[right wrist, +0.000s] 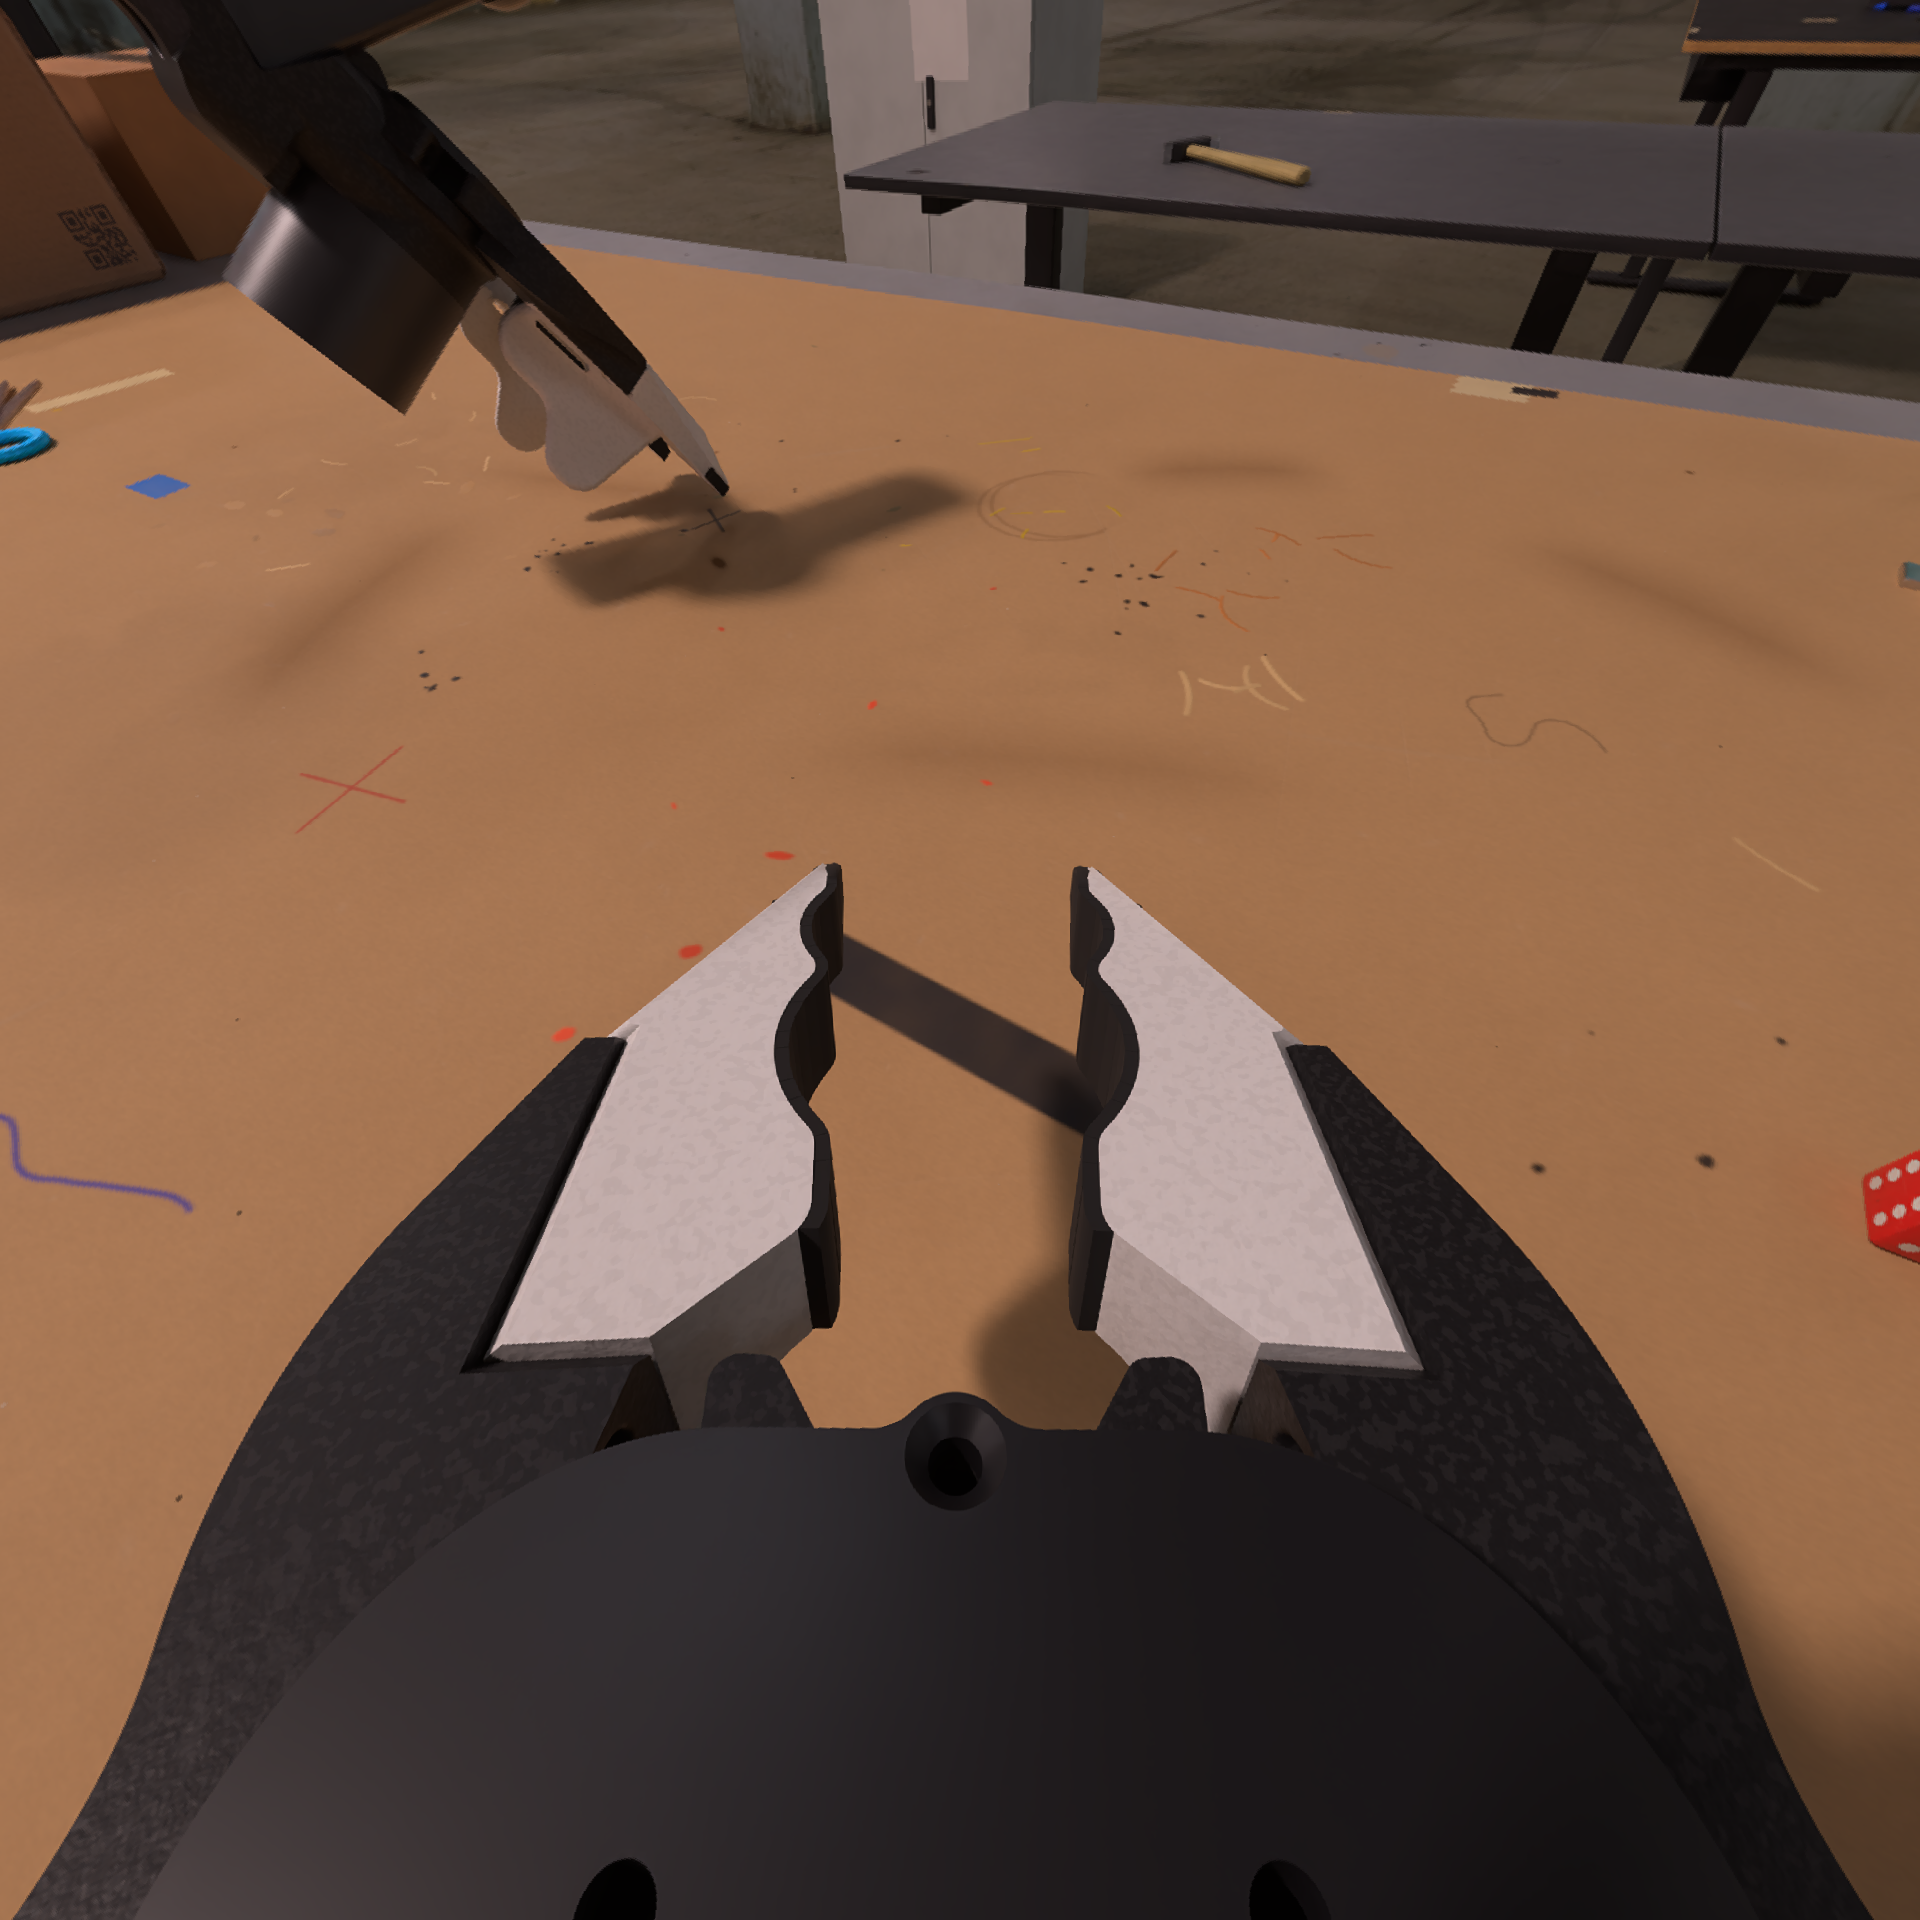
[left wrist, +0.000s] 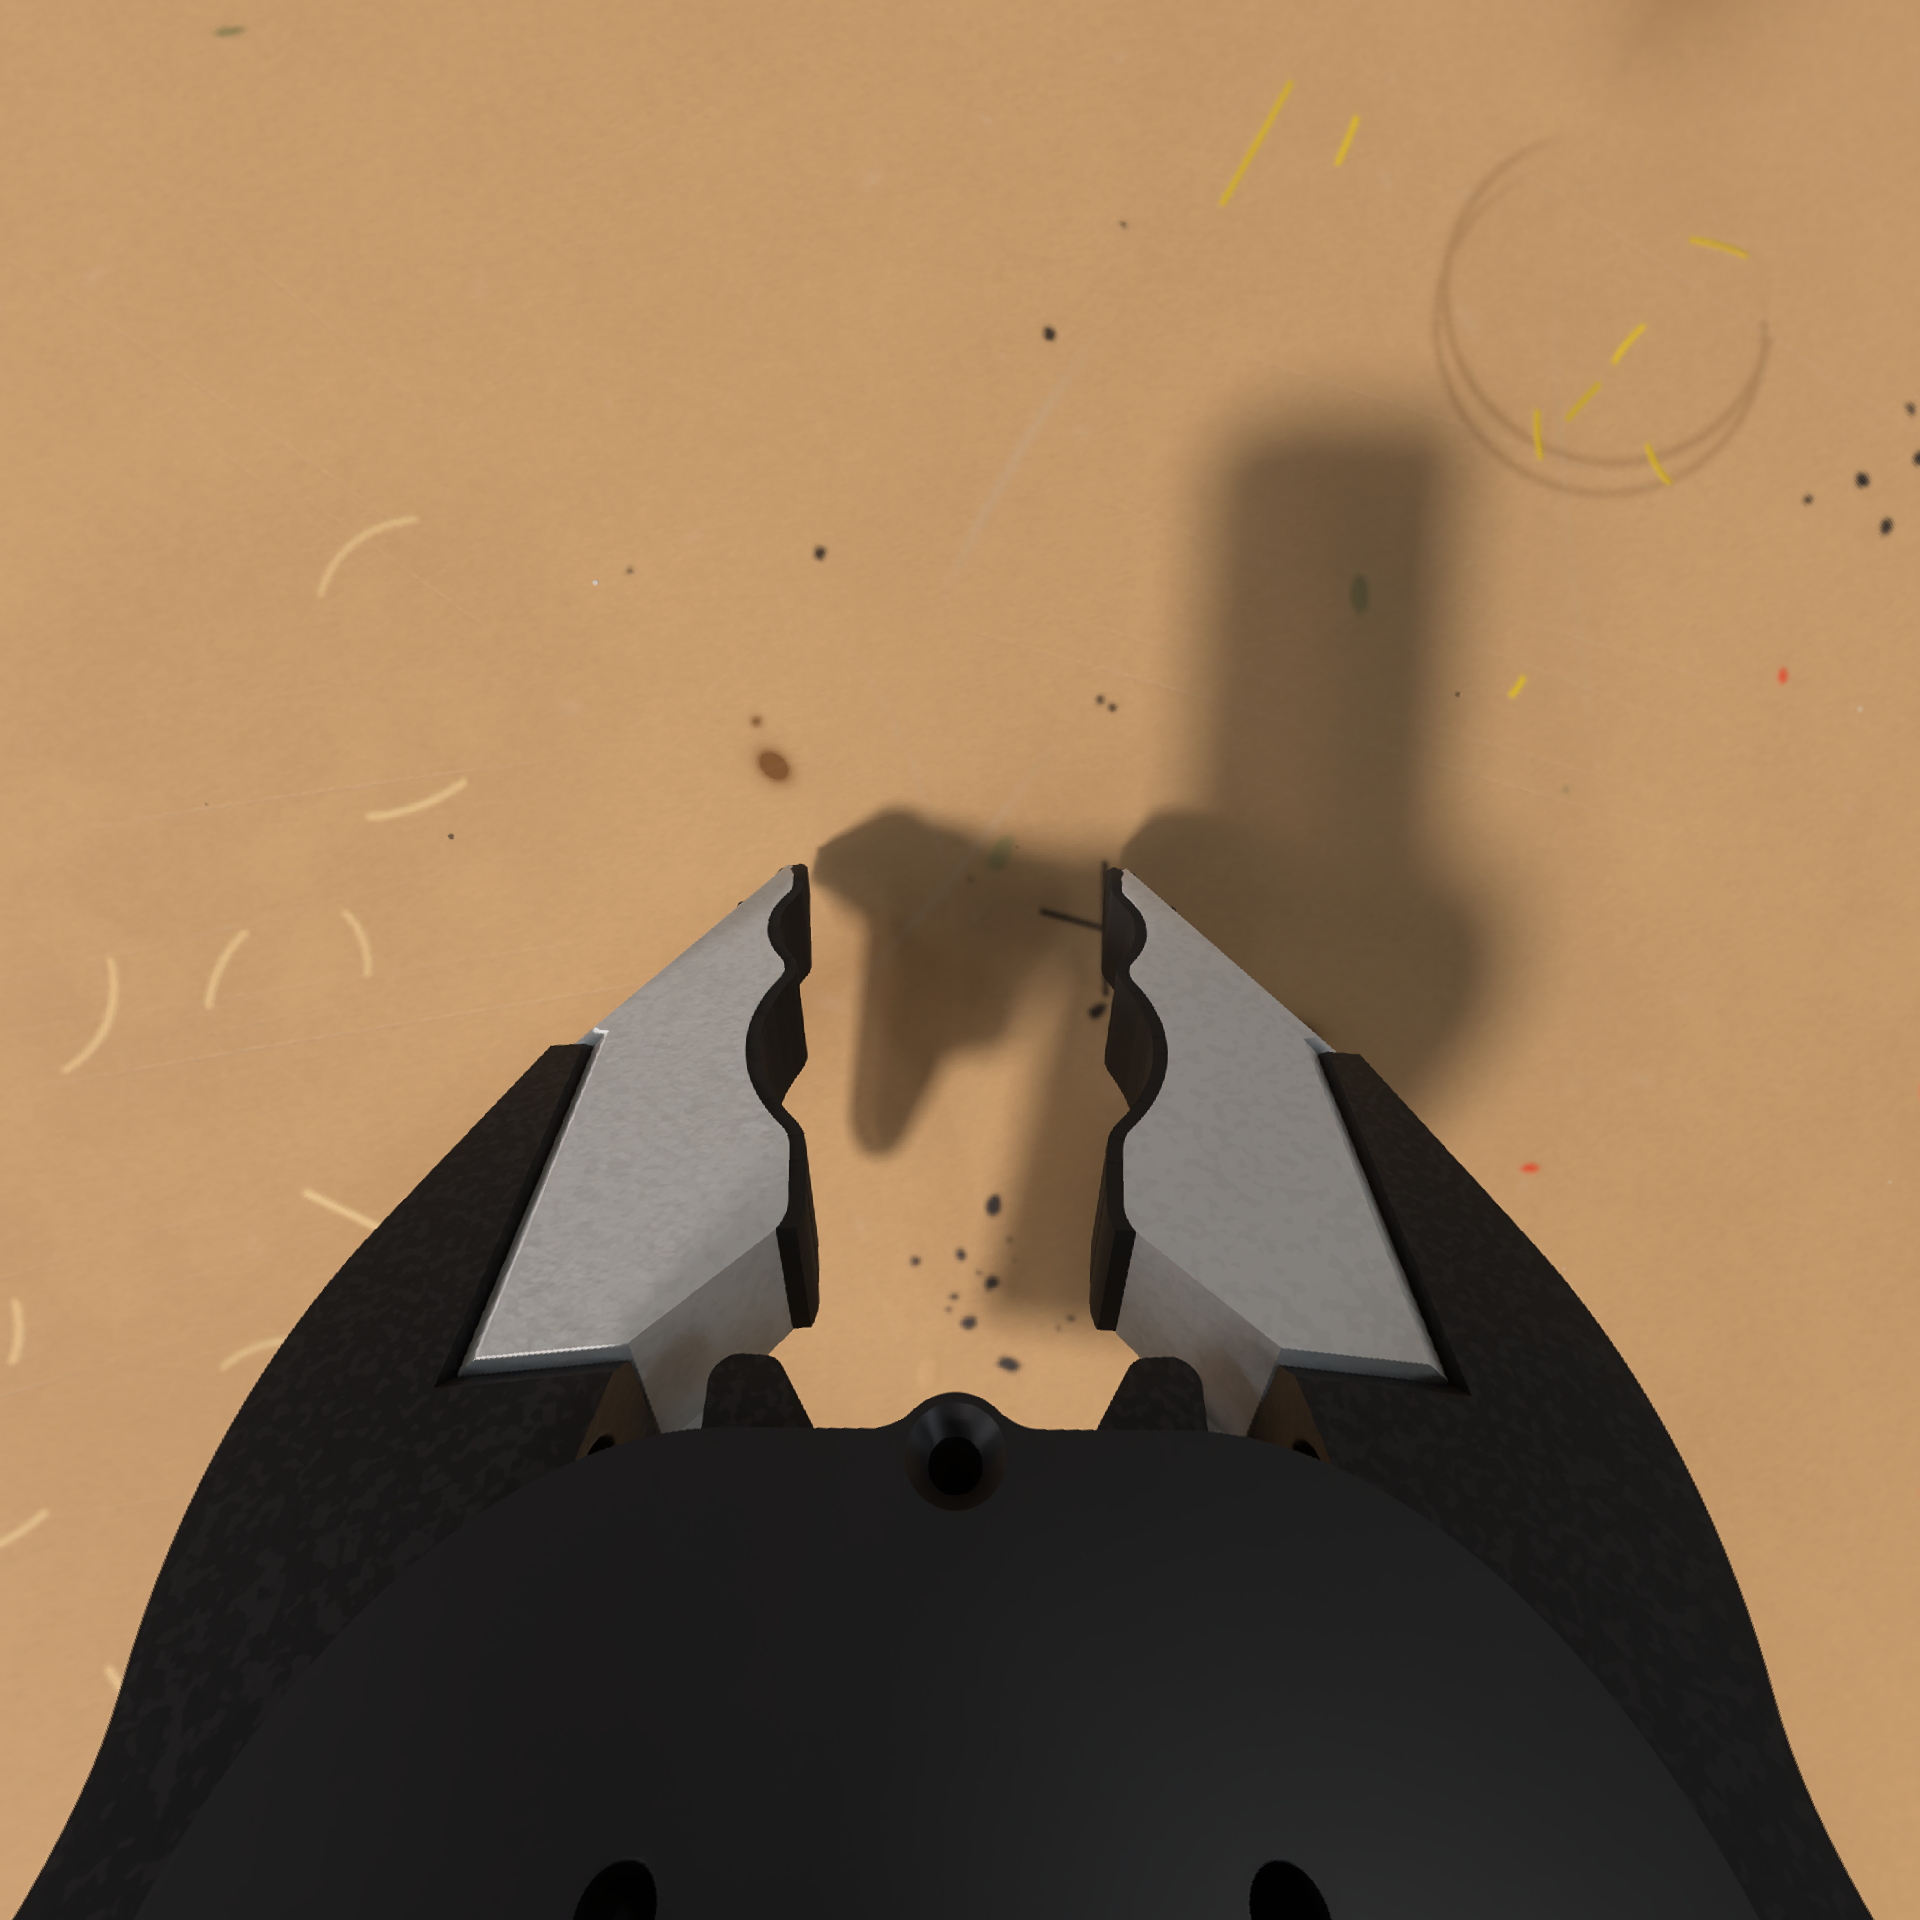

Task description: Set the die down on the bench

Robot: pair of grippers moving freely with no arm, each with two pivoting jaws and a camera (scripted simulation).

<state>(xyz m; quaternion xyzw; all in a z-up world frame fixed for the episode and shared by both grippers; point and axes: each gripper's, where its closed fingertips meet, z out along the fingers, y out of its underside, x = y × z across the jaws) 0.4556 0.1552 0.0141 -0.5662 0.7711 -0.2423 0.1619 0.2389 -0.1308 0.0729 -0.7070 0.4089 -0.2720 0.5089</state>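
Note:
A red die (right wrist: 1896, 1205) with white pips rests on the brown bench (right wrist: 1039, 727) at the far right edge of the right wrist view, partly cut off. My right gripper (right wrist: 956, 883) is open and empty, low over the bench, well to the left of the die. My left gripper (left wrist: 956, 883) is open and empty, pointing down at the bench (left wrist: 520, 416) just above its own shadow. It also shows in the right wrist view (right wrist: 696, 468), far left, tips near the surface. The die is not in the left wrist view.
The bench top carries paint specks, scribbles and a ring stain (left wrist: 1600, 322). A blue ring (right wrist: 21, 445) and a blue square (right wrist: 158, 485) lie at the far left. Cardboard boxes (right wrist: 94, 187) stand beyond. A hammer (right wrist: 1242, 161) lies on a dark table (right wrist: 1455, 197) behind.

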